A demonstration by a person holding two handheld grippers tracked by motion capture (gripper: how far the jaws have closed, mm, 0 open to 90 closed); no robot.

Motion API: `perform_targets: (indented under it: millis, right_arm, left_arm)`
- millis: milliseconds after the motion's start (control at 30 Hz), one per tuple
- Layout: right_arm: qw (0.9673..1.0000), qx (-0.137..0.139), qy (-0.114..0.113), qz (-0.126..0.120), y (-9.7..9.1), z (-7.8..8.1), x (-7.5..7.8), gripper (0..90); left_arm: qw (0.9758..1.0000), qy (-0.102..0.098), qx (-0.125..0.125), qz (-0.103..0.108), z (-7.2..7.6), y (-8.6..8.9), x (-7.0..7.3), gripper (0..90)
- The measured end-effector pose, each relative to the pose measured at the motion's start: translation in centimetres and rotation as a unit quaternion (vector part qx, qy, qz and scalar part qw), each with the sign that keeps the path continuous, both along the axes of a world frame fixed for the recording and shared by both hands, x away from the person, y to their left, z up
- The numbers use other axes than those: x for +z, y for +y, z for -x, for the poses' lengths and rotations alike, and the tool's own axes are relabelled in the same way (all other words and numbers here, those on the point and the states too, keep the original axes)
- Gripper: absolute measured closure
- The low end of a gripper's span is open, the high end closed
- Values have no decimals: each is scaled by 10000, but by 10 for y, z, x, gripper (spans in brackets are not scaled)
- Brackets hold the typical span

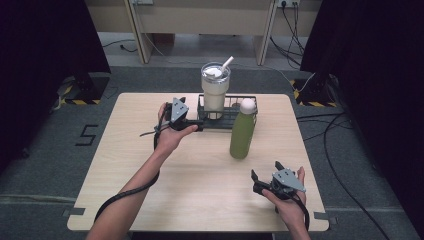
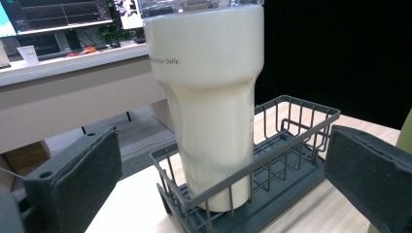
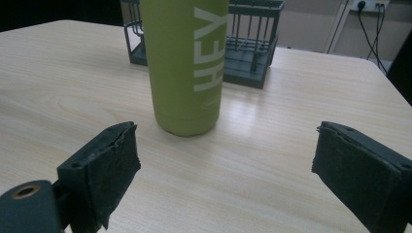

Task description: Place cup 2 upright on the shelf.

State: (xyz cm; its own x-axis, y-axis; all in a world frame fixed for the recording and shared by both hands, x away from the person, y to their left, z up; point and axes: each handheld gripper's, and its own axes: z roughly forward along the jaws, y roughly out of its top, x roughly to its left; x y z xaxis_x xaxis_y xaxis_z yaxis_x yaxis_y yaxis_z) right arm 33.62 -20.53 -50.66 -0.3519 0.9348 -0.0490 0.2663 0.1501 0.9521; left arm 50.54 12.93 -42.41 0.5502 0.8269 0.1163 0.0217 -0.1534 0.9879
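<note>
A cream tumbler [image 1: 215, 92] [image 2: 209, 97] with a lid and straw stands upright in the left end of a dark wire rack [image 1: 235, 120] [image 2: 291, 104] at the table's far middle. My left gripper [image 1: 199, 118] [image 2: 221, 189] is open at the rack's left end, with its jaws spread to either side of the tumbler and rack. A green bottle [image 1: 243, 132] [image 3: 187, 63] with a white cap and "HEY" lettering stands on the table just in front of the rack's [image 3: 252, 53] right end. My right gripper [image 1: 265, 171] [image 3: 223, 165] is open, short of the bottle and pointing at it.
The light wooden table [image 1: 150, 170] has bare surface at the left and front. Beyond it lie grey floor, a desk's legs and cables. The left gripper view shows a desk with monitors [image 2: 58, 14] in the distance.
</note>
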Motion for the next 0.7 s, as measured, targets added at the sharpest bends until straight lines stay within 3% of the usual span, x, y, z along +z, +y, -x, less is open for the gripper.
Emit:
perform_targets:
  millis: [233, 700]
  right_arm:
    - [9993, 233, -105, 257, 2, 1, 3, 69]
    - [9995, -138, -254, 87, 3, -8, 21, 106]
  left_arm:
    - [10000, -14, 11, -5, 4, 7, 1, 0]
    - [9998, -122, 115, -82, 21, 29, 9, 0]
